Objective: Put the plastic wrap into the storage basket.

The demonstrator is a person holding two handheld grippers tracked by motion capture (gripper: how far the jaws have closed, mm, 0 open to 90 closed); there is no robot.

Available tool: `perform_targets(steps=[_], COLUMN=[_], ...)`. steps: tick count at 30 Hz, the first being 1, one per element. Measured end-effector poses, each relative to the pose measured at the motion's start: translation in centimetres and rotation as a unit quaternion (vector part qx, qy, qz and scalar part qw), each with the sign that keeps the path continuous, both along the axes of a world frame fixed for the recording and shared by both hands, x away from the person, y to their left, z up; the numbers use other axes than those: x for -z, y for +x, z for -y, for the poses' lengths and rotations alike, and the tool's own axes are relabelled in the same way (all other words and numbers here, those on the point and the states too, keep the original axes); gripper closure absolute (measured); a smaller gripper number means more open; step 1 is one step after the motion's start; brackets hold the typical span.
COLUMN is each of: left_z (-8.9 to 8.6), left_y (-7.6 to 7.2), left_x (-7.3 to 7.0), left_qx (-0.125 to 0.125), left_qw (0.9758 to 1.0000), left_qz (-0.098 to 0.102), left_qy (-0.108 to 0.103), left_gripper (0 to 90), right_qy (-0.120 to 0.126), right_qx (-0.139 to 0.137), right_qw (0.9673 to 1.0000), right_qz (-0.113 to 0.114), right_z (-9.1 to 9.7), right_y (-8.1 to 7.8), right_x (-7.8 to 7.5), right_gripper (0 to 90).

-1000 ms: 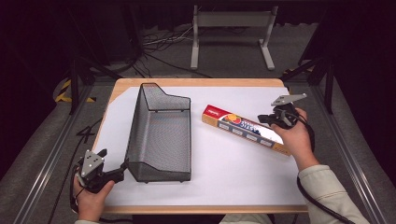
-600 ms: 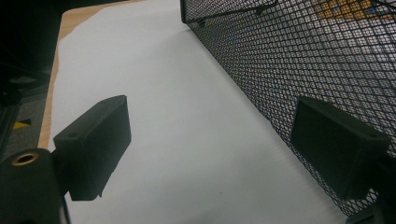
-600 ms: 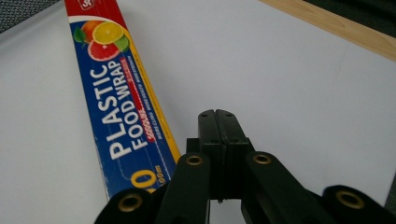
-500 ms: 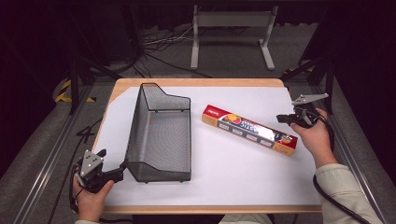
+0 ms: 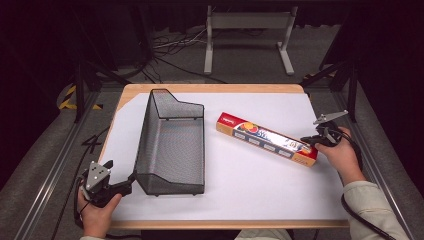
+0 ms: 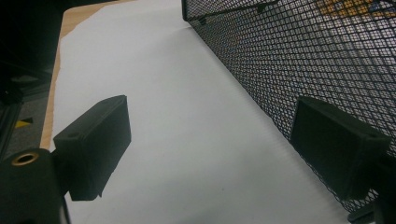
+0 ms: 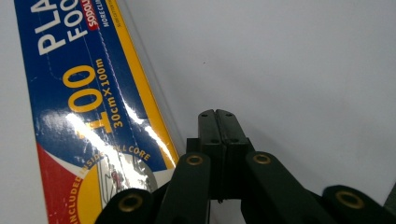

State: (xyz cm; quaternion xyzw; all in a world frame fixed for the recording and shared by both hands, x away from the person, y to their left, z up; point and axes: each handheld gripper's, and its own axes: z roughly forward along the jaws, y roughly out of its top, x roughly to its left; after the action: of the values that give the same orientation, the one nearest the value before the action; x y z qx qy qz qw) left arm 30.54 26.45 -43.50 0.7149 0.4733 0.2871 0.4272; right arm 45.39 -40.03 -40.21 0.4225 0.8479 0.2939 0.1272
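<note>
High view: white sheet (image 5: 240, 200) covers the wooden table (image 5: 210, 88). Black mesh basket (image 5: 172, 145) sits left of centre, long axis running top to bottom of frame. Cling-film box (image 5: 266, 138) lies diagonally right of centre, red end toward upper left, other end toward lower right. Right gripper (image 5: 312, 142) is at the right edge, held in a hand w/ cable trailing down; its tip is at the box's lower-right end, touching or just beside it, can't tell which. Left gripper (image 5: 131, 179) is at lower left, in a hand, tips at the basket's near left corner.

Left gripper view: jaws spread wide, released. One pad (image 6: 93, 144) at lower left hangs over bare white sheet, the other (image 6: 338, 144) at lower right lies against the outside of the mesh wall. Nothing pinched between them.

Right gripper view: jaws clenched tight together at bottom centre, pads meeting, nothing between. Box fills the left side, blue and yellow print w/ a big "100"; jaw tips sit just right of its yellow edge, over white sheet.
</note>
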Motion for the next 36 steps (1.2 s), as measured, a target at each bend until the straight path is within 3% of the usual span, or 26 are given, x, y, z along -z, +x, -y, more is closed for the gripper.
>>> perform_targets(steps=[3,6,9,12,24,25,27,28,30,32,35,36], left_z=[0.0,0.0,0.0,0.0,0.2,0.2,0.3,0.2,0.2,0.1,0.1,0.1], left_y=[-0.1,-0.1,-0.1,-0.1,0.1,0.1,0.1,0.1,0.1,0.1,0.1,0.0], left_x=[0.0,0.0,0.0,0.0,0.0,-0.1,-0.1,-0.1,-0.1,0.0,0.0,0.0], left_qx=[0.0,0.001,0.0,0.002,0.003,0.004,0.004,0.004,0.003,0.002,0.002,0.002], left_qw=[1.0,1.0,1.0,1.0,1.0,1.0,1.0,1.0,1.0,1.0,1.0,1.0], left_qz=[0.0,0.0,0.0,0.001,0.002,0.003,0.003,0.003,0.003,0.002,0.003,0.002], left_qy=[0.0,0.001,-0.001,0.0,0.002,0.001,0.002,0.002,0.001,0.001,0.001,0.001], left_gripper=[13.1,13.1,13.1,13.1,13.1,13.1,13.1,13.1,13.1,13.1,13.1,13.0], right_qy=[0.021,0.025,0.012,0.019,0.017,0.01,-0.013,-0.011,-0.015,-0.035,-0.017,-0.016], right_qx=[-0.002,-0.008,-0.024,-0.033,-0.093,-0.094,-0.067,-0.043,-0.037,-0.018,0.005,0.008], right_qw=[0.9997,0.9994,0.9988,0.9974,0.9911,0.9914,0.9947,0.9968,0.9976,0.9988,0.9998,0.9998], right_qz=[-0.01,-0.021,-0.04,-0.061,-0.094,-0.091,-0.077,-0.066,-0.056,-0.031,-0.008,0.013], right_z=[0.1,0.0,-0.4,-0.8,-4.1,-4.3,-4.4,-4.3,-4.3,-4.2,-4.0,-4.1], right_y=[-0.4,-0.8,-1.2,-1.9,-5.9,-6.0,-6.1,-6.0,-6.0,-5.9,-5.7,-5.6], right_x=[-0.1,-0.2,0.0,-0.1,0.0,-0.1,-0.2,-0.4,-0.5,-1.0,-2.0,-2.5], right_gripper=[90.0,90.0,90.0,90.0,90.0,88.2,72.9,69.3,67.1,60.3,56.5,54.6])
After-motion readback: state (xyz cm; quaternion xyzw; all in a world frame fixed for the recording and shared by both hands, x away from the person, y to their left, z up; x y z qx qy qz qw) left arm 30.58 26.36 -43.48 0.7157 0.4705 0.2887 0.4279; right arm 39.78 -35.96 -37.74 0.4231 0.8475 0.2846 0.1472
